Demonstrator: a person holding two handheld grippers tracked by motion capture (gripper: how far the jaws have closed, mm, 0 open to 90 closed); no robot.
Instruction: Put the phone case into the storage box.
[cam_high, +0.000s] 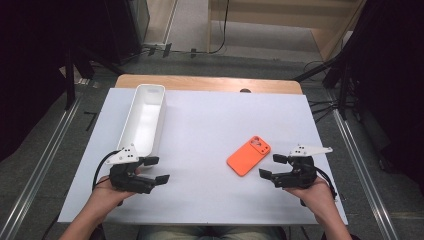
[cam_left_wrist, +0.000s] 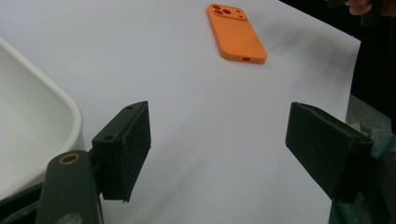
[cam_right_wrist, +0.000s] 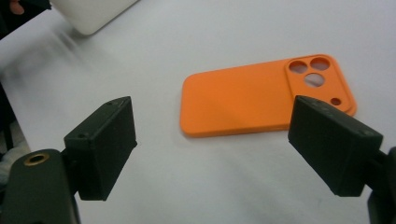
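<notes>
High view: orange phone case (cam_high: 248, 156) untouched on the table, no grasp yet.
Lying flat just ahead of right gripper (cam_high: 272, 166) fingers, spread wide and empty; left gripper (cam_high: 157, 170) likewise released beside white bin (cam_high: 159, 131); pickup and placing seemingly still ahead.

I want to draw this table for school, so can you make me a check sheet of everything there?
Surface: white sheet on a wooden table.
Job's things: orange phone case, lying flat, untouched; long white tray, empty.
Clutter: nothing seen.
Grippers: left tongs open, empty, by the tray; right tongs open, empty, by the phone case.
Cables: black cable trailing from the left tongs; floor cables at the right.
Surroundings: grey floor, metal rail, wooden furniture behind.
</notes>
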